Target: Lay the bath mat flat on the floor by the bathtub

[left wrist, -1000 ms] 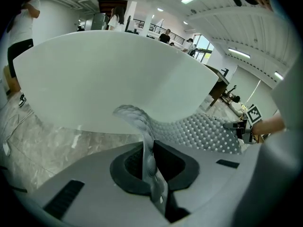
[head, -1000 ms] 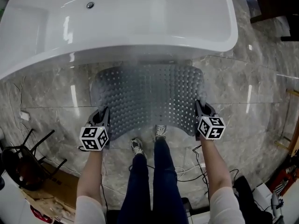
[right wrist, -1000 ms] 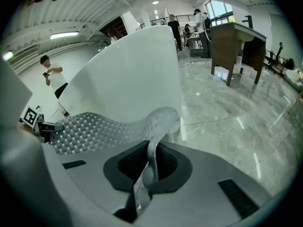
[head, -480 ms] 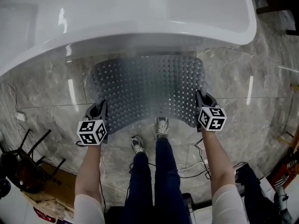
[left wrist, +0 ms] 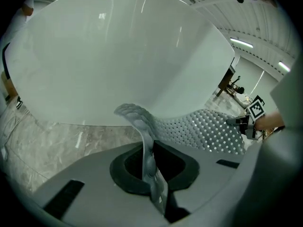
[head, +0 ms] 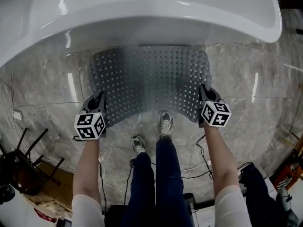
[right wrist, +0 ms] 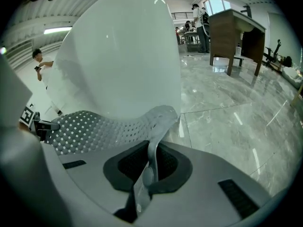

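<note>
**Grey marble floor: mat held out at the tub**

Polished stone runs up to the glossy white bathtub, and the grey perforated rubber bath mat is spread right beside it, far edge along the tub's base. The left tool is clenched on the mat's near left corner, and the right tool is clenched on the near right one. Both corners curl up out of the jaws. The person's two shoes stand at the mat's near edge.

Head view steeply down, gripper views low, sharing bath mat
</note>
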{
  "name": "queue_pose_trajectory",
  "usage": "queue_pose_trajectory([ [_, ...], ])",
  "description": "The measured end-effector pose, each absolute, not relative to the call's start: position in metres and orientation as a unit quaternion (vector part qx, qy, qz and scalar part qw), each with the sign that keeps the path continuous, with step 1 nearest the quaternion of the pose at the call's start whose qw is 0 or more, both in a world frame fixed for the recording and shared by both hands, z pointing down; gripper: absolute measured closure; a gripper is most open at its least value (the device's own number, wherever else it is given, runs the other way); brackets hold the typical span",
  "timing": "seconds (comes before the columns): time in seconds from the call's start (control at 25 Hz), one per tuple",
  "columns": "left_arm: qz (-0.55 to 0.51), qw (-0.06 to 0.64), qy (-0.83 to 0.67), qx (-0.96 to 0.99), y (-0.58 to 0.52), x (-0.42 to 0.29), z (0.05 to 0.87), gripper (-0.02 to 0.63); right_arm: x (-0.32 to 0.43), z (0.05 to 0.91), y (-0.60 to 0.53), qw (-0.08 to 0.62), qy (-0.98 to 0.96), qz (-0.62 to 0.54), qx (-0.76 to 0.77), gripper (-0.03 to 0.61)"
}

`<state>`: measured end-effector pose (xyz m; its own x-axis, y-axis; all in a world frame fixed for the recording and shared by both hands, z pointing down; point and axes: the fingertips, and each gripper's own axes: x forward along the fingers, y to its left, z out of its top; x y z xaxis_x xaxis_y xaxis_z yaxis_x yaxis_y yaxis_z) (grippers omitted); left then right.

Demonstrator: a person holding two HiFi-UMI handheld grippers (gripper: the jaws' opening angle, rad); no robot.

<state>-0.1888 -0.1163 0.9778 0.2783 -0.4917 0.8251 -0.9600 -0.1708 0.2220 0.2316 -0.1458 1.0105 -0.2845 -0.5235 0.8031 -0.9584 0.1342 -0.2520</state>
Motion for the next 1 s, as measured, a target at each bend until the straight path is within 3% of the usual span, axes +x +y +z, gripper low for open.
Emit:
queue_pose_trajectory([
  [1.0,0.340,0.379,-0.516,0.689,-0.119,-0.178,1.066,0.571,0.261,1.097,-0.141,0.303,-0.692,0.378,0.535,0.540],
])
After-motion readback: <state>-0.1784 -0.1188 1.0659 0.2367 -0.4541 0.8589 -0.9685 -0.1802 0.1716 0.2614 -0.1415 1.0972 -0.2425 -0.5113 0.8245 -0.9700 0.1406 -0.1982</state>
